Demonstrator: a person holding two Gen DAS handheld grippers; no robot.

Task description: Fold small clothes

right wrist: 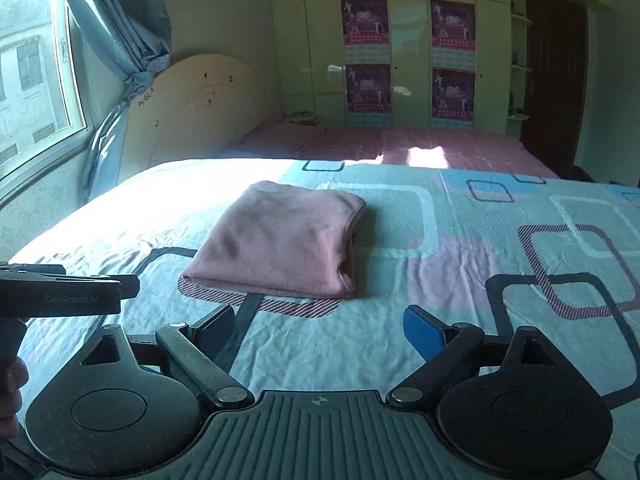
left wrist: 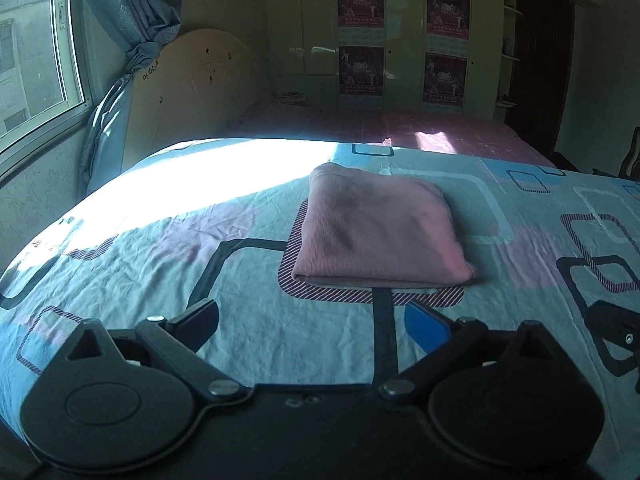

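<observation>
Here we hold both grippers above the bed [left wrist: 160, 248], and the pink folded garment [left wrist: 380, 232] lies flat on the patterned sheet, ahead of us at about twelve o'clock. From the left gripper [left wrist: 312, 320] it sits slightly toward one o'clock; from the right gripper [right wrist: 320, 328] it sits toward eleven. Both pairs of jaws stand wide apart with nothing between them, and neither touches the cloth. In the right wrist view the left gripper shows at nine o'clock, with part of a hand [right wrist: 10, 396] beneath it; in the left wrist view a dark piece of the other tool pokes in at three o'clock. Nothing lies between our jaws and the garment, only wrinkled sheet. Around the bed we see a window [left wrist: 32, 60] at ten o'clock with a tied blue curtain [left wrist: 132, 12], a pale curved headboard [left wrist: 200, 80] beside it, a second bed with a pink cover [left wrist: 400, 128] at twelve, a wardrobe carrying four posters [left wrist: 360, 4] behind that, and a dark door [left wrist: 540, 60] at two o'clock.
</observation>
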